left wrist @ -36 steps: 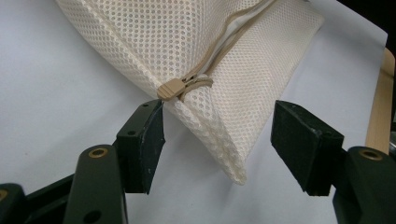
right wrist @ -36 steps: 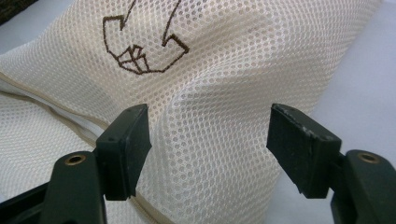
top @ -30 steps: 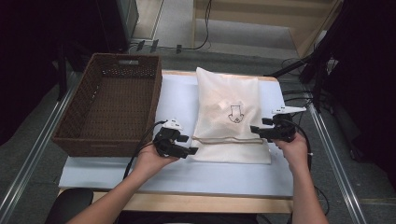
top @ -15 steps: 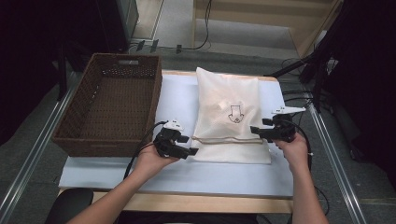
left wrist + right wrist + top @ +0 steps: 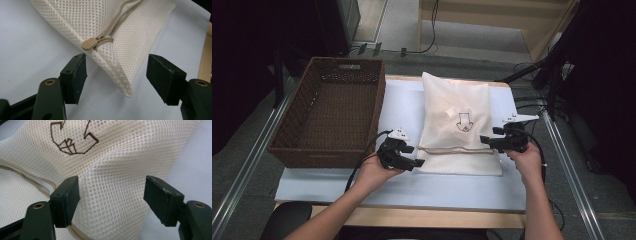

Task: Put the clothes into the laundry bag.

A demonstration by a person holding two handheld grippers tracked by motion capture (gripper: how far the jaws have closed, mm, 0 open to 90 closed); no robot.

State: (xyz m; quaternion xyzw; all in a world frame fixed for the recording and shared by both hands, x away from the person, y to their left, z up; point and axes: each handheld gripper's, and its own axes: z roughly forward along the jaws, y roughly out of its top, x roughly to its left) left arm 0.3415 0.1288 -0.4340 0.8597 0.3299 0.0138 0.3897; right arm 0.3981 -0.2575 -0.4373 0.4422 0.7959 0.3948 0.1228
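On the table (image 5: 337,185), beside the basket (image 5: 329,117), the mesh bag (image 5: 457,120) is lying between the left gripper (image 5: 418,163) and right gripper (image 5: 484,139). In the left gripper view, spread jaws, just widening, are flanking the bag's corner untouched near the zipper pull (image 5: 89,44). In the right gripper view, gaping jaws are straddling a fold without pressing.

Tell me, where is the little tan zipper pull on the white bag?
In the left gripper view the zipper pull sits on the mesh bag's corner fold, just above the open left claw.
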